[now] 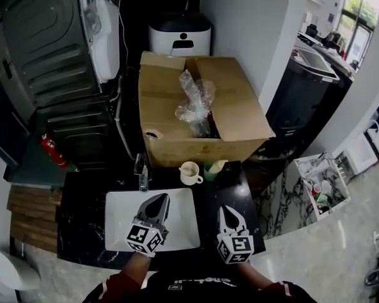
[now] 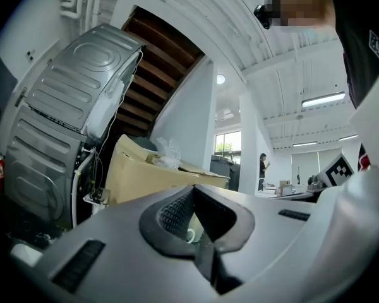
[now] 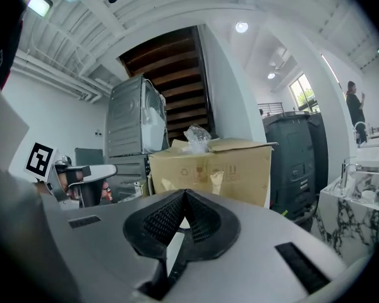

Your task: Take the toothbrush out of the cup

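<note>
A white mug (image 1: 191,172) stands on the dark counter behind the sink, with a green cup (image 1: 210,170) just to its right. A pale piece sticks up from the green cup; I cannot tell whether it is the toothbrush. My left gripper (image 1: 163,197) hovers over the white basin, shut and empty, short of the mug. My right gripper (image 1: 225,209) is over the dark counter to the right of the basin, shut with nothing in it. In the left gripper view the mug (image 2: 191,235) shows low behind the shut jaws of the left gripper (image 2: 193,188). The right gripper (image 3: 185,192) faces the cardboard box.
A white sink basin (image 1: 182,227) with a faucet (image 1: 142,175) fills the counter's middle. Behind the cups stands an open cardboard box (image 1: 170,100) holding a crumpled plastic bag (image 1: 192,101). A grey appliance (image 1: 44,43) is at the left, a marble edge and a basket (image 1: 322,183) at the right.
</note>
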The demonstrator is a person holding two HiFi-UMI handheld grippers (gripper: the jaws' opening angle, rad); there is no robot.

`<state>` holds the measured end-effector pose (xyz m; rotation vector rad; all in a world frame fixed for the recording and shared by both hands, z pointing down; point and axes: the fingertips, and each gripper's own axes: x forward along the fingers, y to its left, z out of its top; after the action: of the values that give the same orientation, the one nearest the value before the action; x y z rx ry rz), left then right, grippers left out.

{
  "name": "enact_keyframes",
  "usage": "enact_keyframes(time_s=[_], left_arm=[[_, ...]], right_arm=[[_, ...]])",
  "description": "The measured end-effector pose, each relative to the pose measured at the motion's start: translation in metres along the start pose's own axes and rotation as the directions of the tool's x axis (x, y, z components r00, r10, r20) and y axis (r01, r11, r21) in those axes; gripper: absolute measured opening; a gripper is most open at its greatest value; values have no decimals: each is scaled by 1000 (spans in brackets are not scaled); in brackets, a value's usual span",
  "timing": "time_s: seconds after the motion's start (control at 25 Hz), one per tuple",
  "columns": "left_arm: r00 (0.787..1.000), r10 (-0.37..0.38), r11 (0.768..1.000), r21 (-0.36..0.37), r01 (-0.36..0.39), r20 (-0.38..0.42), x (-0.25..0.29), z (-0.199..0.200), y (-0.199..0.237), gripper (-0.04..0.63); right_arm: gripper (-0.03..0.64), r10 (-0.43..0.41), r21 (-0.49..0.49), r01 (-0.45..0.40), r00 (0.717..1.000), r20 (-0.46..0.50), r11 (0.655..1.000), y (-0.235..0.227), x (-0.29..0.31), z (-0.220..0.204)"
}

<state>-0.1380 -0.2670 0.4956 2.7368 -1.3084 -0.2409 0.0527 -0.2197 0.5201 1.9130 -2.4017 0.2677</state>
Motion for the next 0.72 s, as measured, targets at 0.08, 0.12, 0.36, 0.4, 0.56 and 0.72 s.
enact_keyframes(time_s=[0.08, 0.12, 0.36, 0.4, 0.56, 0.72], left_arm=[[1000, -12, 1000, -2, 12, 1, 11, -2, -2, 15], [1000, -15, 1000, -3, 15, 1, 17, -4, -4, 15], [1000, -3, 1000, -28, 3, 0, 40, -12, -14, 15], [1000, 2, 1000, -26, -2, 1, 42, -12, -16, 15], [1000, 25, 999, -20, -25, 3, 45, -14, -19, 15], [999, 48, 999, -12, -48, 6, 46, -11, -20, 15]], right_arm=[[37, -2, 8, 3, 1000, -9, 1000, -6, 8, -1], [37, -2, 9, 2, 1000, -11, 1000, -9, 12, -1], [37, 31, -19, -32, 999, -5, 999, -22, 26, 1], [38, 38, -23, -38, 999, 0, 999, -24, 27, 1], [54, 74, -30, -73, 997, 23, 997, -29, 32, 0], [184, 107, -35, -105, 993, 40, 994, -31, 41, -1]])
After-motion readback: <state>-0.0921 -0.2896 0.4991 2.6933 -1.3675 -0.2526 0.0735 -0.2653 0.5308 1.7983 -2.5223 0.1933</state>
